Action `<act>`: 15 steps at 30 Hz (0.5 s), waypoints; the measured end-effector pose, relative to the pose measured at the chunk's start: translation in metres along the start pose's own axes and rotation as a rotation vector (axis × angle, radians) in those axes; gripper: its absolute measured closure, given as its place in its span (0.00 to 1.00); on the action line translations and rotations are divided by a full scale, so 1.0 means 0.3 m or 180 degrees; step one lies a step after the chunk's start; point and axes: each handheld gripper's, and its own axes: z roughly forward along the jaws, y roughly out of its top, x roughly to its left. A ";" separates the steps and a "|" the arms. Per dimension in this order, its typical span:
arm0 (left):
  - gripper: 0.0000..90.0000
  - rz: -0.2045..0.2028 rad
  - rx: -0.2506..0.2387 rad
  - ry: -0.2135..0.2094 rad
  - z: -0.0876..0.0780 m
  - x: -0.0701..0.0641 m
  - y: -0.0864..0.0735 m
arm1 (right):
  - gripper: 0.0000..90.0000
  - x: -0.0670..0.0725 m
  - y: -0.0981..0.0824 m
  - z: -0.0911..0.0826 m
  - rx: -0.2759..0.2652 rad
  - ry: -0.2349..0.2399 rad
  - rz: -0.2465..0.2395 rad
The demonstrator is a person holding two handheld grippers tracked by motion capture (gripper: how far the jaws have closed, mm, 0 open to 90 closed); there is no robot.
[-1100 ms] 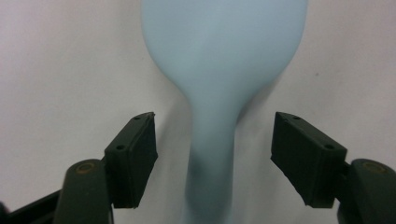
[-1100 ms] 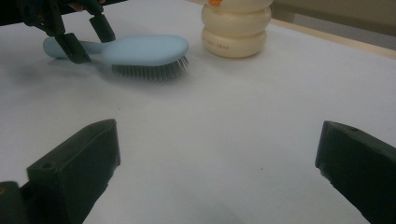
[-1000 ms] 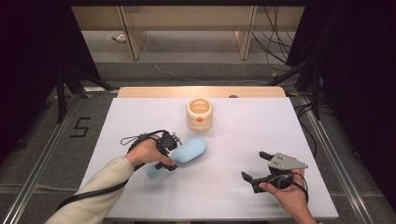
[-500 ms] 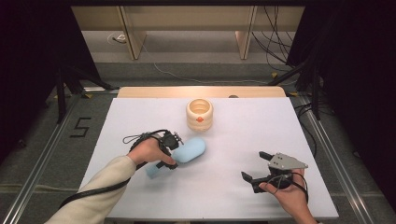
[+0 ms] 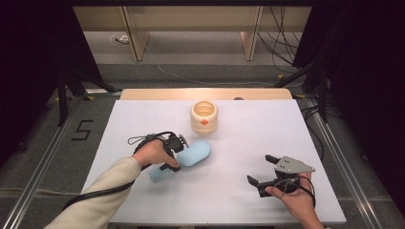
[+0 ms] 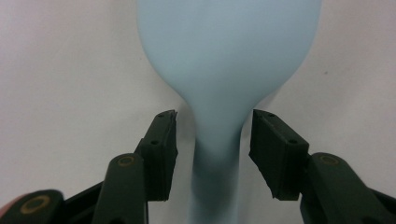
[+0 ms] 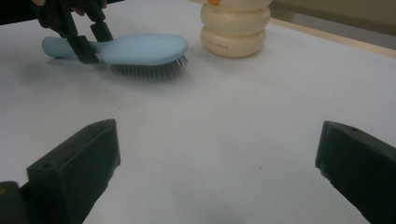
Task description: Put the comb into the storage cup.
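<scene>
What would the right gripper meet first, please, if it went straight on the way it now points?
Probably the light blue hairbrush, though the bare white table lies before it and depth is unclear.

We read one clear sign: a black numeral "5" [image 5: 82,130] marked on the grey floor [image 5: 43,157] to the left of the table. The cream ringed container [image 5: 204,116] at the far middle carries an orange mark in the high view and a line of small print in the right gripper view, both too small to read.
</scene>
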 end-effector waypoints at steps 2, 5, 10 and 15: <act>0.57 0.0005 0.0016 -0.0001 0.001 0.000 0.001 | 0.01 -0.001 0.000 -0.001 -0.0003 -0.0007 0.0003; 0.59 0.0008 0.0043 0.0002 0.004 0.002 0.001 | 0.01 -0.004 -0.001 -0.001 -0.0008 -0.0016 0.0017; 0.62 0.0026 0.0094 0.0013 0.010 0.004 0.005 | 0.01 -0.003 -0.001 -0.001 0.0003 -0.0018 0.0003; 0.67 0.0031 0.0139 0.0023 0.017 0.002 0.014 | 0.01 -0.003 -0.001 -0.001 0.0004 -0.0020 0.0006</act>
